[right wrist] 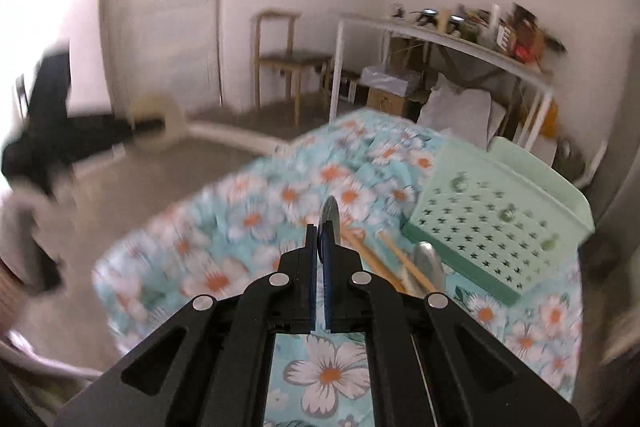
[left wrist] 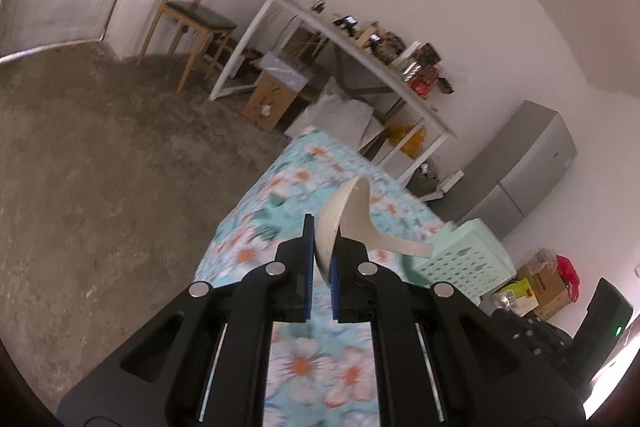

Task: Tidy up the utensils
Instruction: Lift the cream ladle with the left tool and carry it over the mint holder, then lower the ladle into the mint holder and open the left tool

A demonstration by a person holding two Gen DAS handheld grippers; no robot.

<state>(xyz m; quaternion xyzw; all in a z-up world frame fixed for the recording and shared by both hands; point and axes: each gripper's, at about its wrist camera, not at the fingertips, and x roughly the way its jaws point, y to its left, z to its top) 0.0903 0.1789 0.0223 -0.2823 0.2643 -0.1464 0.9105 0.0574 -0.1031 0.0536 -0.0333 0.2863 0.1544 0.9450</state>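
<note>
Left gripper (left wrist: 322,247): clamped on the bowl of a white ceramic soup spoon (left wrist: 352,223); the bowl stands edge-on between the blue pads, the handle runs out to the right toward the basket.
Soup spoon, place: held in the air above the flowered cloth (left wrist: 280,195), off the surface.
Right gripper (right wrist: 323,239): jaws drawn together on a thin metal utensil (right wrist: 330,213); its rounded end sticks up just past the fingertips. Whether it is a spoon or something else cannot be told, the view is blurred.
Metal utensil, place: lifted clear of the cloth, in line with the jaws.
Chopsticks (right wrist: 404,263): 2 wooden sticks lying on the cloth just right of the right gripper, slanting toward the near edge.
Metal spoon (right wrist: 428,261): lies on the cloth beside the chopsticks, between them and the basket.
Basket (right wrist: 500,223): mint green, perforated, near the table's far right corner, right of both grippers.
Left gripper from the right wrist view: blurred black shape at the left with the pale spoon (right wrist: 160,125) at its tip, beyond the table's left edge.
</note>
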